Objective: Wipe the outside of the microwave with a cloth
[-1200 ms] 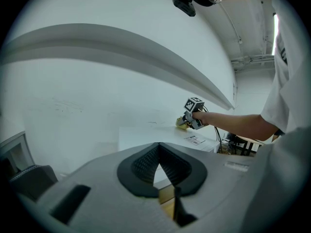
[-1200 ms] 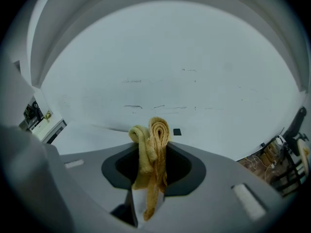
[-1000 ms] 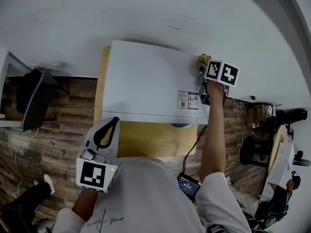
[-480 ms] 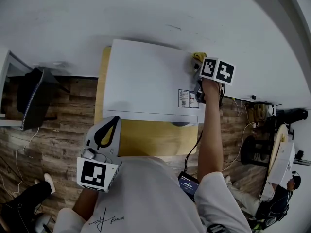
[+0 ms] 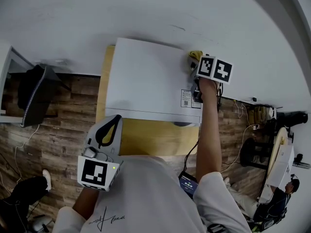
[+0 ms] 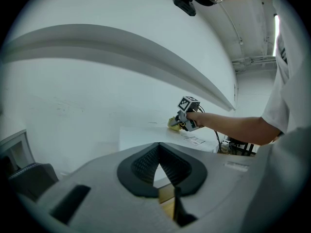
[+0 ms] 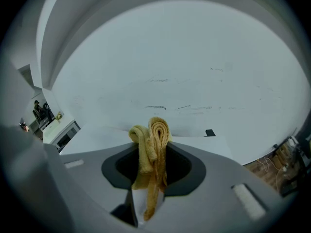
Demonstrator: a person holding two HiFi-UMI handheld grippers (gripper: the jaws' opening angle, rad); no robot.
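Observation:
The white microwave (image 5: 146,81) stands on a wooden table (image 5: 155,140), and I see its top from above. My right gripper (image 5: 194,63) is shut on a folded yellow cloth (image 5: 195,55) at the top's far right corner, close to the wall. In the right gripper view the cloth (image 7: 153,142) stands up between the jaws of the right gripper (image 7: 152,155), above the white top (image 7: 92,139). My left gripper (image 5: 114,121) hangs shut and empty over the table's front edge. The left gripper view looks past the left gripper (image 6: 158,147) to the cloth (image 6: 173,124).
A printed label (image 5: 189,99) sits on the microwave top near its front right. A white wall runs just behind the microwave. A dark chair (image 5: 31,96) stands on the wooden floor at the left. Cables (image 5: 243,111) and a small screen (image 5: 187,184) lie at the right.
My right gripper has slid the cloth leftward along the microwave top's far edge. The left gripper has stayed where it was.

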